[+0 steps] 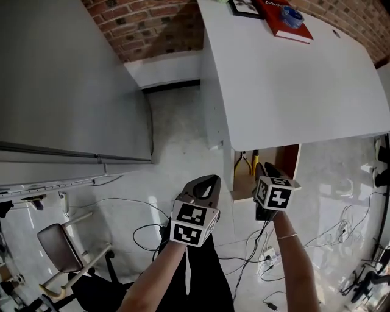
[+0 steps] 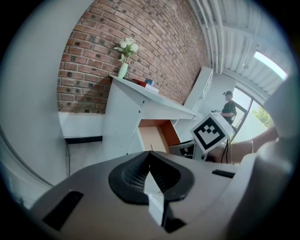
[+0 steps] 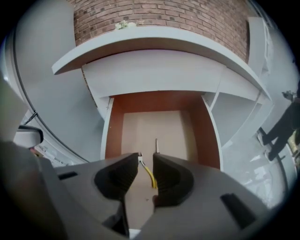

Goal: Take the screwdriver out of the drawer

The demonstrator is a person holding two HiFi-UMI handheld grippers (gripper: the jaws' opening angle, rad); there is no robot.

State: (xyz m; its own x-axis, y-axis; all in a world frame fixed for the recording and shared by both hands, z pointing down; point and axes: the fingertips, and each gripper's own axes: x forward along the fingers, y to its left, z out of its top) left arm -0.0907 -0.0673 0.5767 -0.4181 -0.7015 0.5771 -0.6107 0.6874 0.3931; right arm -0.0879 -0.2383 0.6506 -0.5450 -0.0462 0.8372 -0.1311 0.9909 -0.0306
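Observation:
Under the white desk (image 1: 286, 85) a drawer (image 3: 117, 136) with red-brown walls and a tan floor stands pulled out. On its floor lies the screwdriver (image 3: 156, 145); only its thin metal shaft shows, the rest is hidden behind one finger. Yellow-handled pliers (image 3: 150, 176) lie beside it, seen through the gap of my right gripper (image 3: 146, 160), which is open narrowly and holds nothing. In the head view the right gripper (image 1: 265, 172) hangs over the drawer's front, next to the pliers (image 1: 244, 163). My left gripper (image 1: 206, 184) is shut and empty, left of the drawer, above the floor.
On the desk lie a red book (image 1: 291, 21) and a picture frame (image 1: 245, 7); a vase with flowers (image 2: 123, 69) stands at its far end. A grey cabinet (image 1: 61, 79) is at left, a chair (image 1: 61, 247) and cables (image 1: 341, 228) on the floor. A person (image 2: 228, 107) stands far off.

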